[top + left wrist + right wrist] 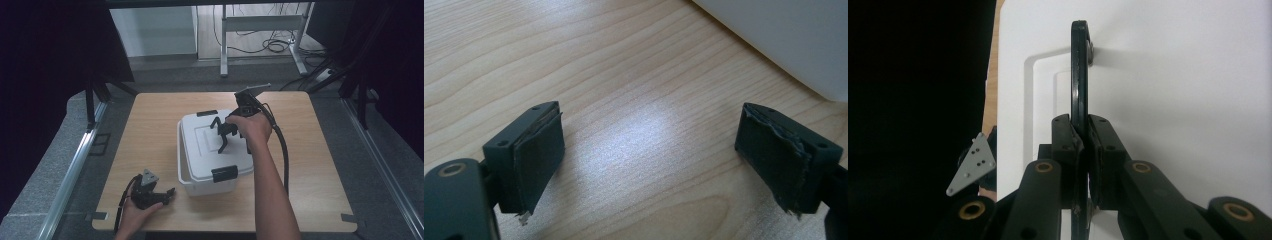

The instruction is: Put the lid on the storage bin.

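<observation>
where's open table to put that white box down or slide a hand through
Bare wood lies right of the white box, out to the table edge, in a strip behind it, and along the left edge. The near left corner is crowded: the left gripper rests there, open. The right gripper clamps the box's handle.

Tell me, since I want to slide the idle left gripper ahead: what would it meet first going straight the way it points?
The left gripper, jaws open and low over the wooden table, points toward the white storage box. Bare wood lies ahead first, then probably the box's side wall, though depth is hard to judge.
</observation>
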Demonstrator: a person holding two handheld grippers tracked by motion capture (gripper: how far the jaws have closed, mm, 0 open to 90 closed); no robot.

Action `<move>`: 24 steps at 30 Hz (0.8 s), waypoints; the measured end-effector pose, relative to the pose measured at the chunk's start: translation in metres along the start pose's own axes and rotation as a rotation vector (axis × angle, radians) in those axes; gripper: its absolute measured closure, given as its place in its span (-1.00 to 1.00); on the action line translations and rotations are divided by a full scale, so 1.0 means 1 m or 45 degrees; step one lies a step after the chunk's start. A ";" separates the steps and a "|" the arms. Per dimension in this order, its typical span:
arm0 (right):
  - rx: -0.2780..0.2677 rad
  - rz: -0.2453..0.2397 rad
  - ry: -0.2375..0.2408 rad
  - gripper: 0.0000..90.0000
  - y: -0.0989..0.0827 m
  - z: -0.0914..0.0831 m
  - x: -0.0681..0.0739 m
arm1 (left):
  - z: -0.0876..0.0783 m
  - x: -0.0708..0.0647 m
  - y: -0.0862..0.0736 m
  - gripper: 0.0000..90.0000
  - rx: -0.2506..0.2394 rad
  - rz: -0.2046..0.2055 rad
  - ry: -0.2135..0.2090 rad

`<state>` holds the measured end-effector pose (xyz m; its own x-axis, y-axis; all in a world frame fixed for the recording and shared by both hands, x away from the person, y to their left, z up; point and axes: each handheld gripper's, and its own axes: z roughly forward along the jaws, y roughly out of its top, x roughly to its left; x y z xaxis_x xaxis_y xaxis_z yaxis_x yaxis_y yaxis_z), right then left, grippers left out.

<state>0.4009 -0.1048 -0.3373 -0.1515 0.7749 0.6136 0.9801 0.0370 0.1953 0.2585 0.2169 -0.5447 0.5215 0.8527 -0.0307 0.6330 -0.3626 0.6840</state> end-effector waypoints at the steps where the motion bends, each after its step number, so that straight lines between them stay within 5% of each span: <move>1: -0.006 0.015 -0.008 0.86 -0.001 0.001 0.001 | 0.000 0.000 0.000 -0.73 0.000 0.000 0.000; 12: -0.070 0.076 -0.039 0.86 -0.007 0.008 0.019 | 0.001 0.000 0.000 -0.73 -0.001 0.004 -0.007; 24: -0.054 0.096 -0.019 0.87 -0.009 0.029 0.006 | 0.001 -0.001 0.001 -0.73 0.000 0.007 -0.008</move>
<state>0.3945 -0.0822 -0.3574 -0.0750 0.7836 0.6167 0.9823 -0.0484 0.1810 0.2592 0.2156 -0.5447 0.5287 0.8482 -0.0319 0.6303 -0.3672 0.6841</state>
